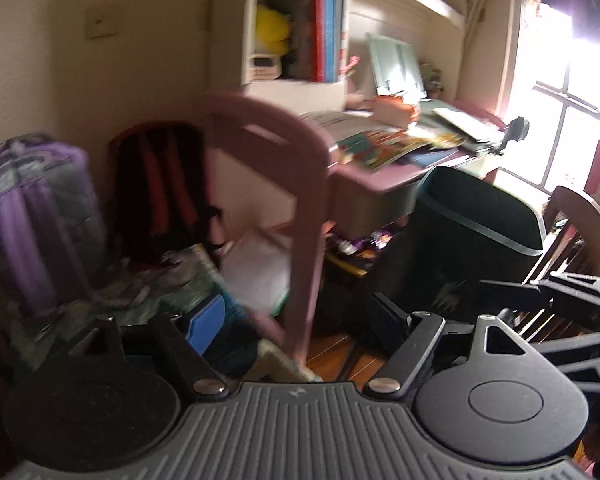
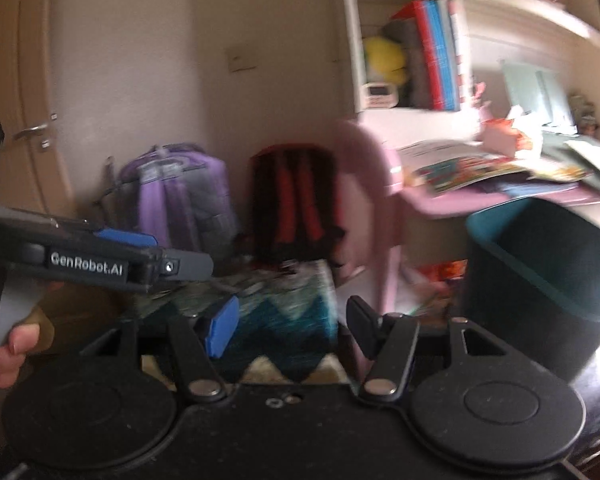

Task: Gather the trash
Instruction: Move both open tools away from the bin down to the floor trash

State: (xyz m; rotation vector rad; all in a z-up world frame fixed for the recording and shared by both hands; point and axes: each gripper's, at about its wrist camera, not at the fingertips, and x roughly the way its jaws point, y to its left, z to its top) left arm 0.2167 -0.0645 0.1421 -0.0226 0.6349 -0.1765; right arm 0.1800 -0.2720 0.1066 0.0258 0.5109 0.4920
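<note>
Pointing both cameras at a cluttered pink desk (image 1: 380, 176) under a bookshelf (image 1: 300, 24), with everything smeared by motion blur. Showing only in the left wrist view: a bright window (image 1: 560, 100) at the far right and a wooden chair back (image 1: 580, 220) just behind the trash bin (image 1: 476, 216). Showing only in the right wrist view: a door with its handle (image 2: 30, 132) at the far left, and a thumb gripping the left gripper's handle. Holding the left gripper (image 1: 296, 316) with jaws apart and nothing between them, its body reaching in from the left in the right wrist view (image 2: 100, 260); holding the right gripper (image 2: 290, 324) with jaws likewise apart and empty. Standing on the floor against the desk's front edge, right of the pink chair (image 1: 284, 184): a dark, open-topped bin with a lighter teal rim, its inside too dark to make out. Leaning against the wall on the left: a purple backpack (image 2: 180, 196) and a red-and-black backpack (image 2: 296, 200).
</note>
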